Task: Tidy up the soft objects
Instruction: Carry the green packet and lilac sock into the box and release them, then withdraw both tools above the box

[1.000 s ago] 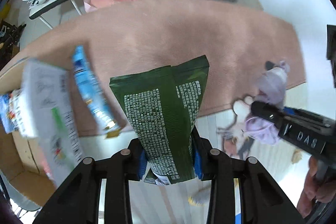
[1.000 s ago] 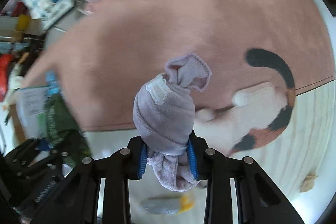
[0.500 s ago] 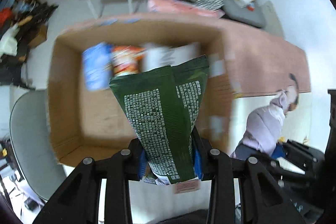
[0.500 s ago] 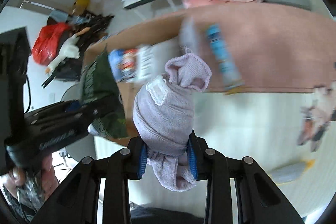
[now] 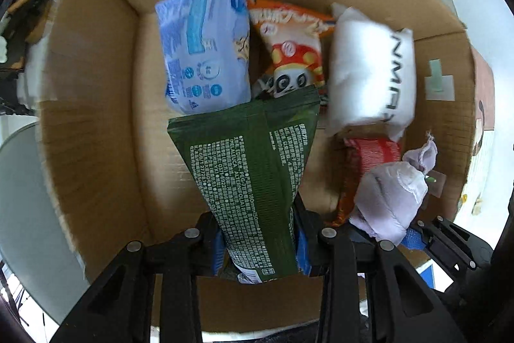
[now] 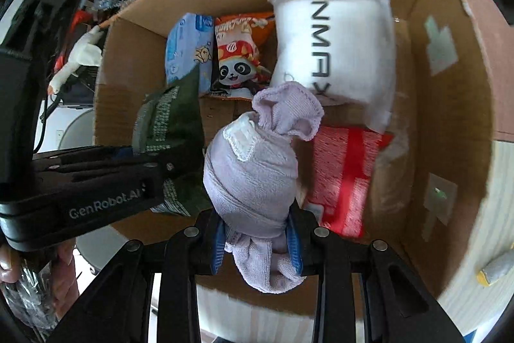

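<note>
While both loads hang over the cardboard box (image 5: 96, 105), the left hand-held gripper (image 5: 258, 241) clamps a green pouch (image 5: 250, 169) and the right hand-held gripper (image 6: 257, 241) a rolled lilac cloth (image 6: 253, 172); crowded together, they risk colliding or dropping onto the white pillow (image 6: 337, 50).

**Readable print in the box and on the claws**

The left claw (image 6: 151, 172), seen from the right wrist, carries "GenRobot.AI" in pale letters along its black body. The green pouch (image 5: 253, 169) pinched in it is covered in dense white print; "150mm" and "MELALEUCA ALTERNIFOLIA" can be picked out, the rest is too small. Beyond both claws, the white pillow pack (image 6: 334, 50) bears large black letters running sideways, reading roughly "NMA", partly hidden. The print on the blue pack (image 5: 205, 47) is blurred.
</note>
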A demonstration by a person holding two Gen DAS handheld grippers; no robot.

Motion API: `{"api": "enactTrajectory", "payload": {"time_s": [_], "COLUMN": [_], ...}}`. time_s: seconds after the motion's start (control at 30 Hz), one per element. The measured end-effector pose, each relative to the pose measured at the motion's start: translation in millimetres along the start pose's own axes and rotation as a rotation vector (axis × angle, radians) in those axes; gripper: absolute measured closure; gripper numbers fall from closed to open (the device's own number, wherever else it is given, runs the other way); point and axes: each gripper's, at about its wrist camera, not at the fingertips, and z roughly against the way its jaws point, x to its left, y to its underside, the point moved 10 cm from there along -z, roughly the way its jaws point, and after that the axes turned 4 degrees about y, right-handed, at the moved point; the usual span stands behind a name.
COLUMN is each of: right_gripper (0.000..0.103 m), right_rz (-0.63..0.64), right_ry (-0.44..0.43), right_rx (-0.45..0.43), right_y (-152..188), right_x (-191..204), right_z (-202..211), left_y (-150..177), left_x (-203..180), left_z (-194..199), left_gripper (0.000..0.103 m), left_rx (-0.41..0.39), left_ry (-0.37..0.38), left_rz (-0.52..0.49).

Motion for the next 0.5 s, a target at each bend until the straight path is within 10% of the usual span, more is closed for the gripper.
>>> {"api": "enactTrajectory", "payload": {"time_s": [0.27, 0.37, 0.5], "right_gripper": [0.059, 0.036, 0.035], "right_rz": [0.008, -0.002, 0.004], "right_ry": [0.046, 0.044, 0.087], "right_rx": [0.034, 0.029, 0.013], "right_y": [-2.8, -2.8, -8.1], "right_x": [5.7, 10.0, -7.1], "right_z": [-24.5, -21.8, -7.5], "left_y": [-5.2, -3.7, 3.4], "left_x": [2.0, 3.1, -4.7], "left_z": [-17.9, -10.5, 9.2], "left_gripper": [0.066, 0.044, 0.033], "left_rx": [0.047, 0.005, -0.041], "left_ry": [0.023, -0.001, -0.013], "left_rz": [0.002, -0.019, -0.029]}}
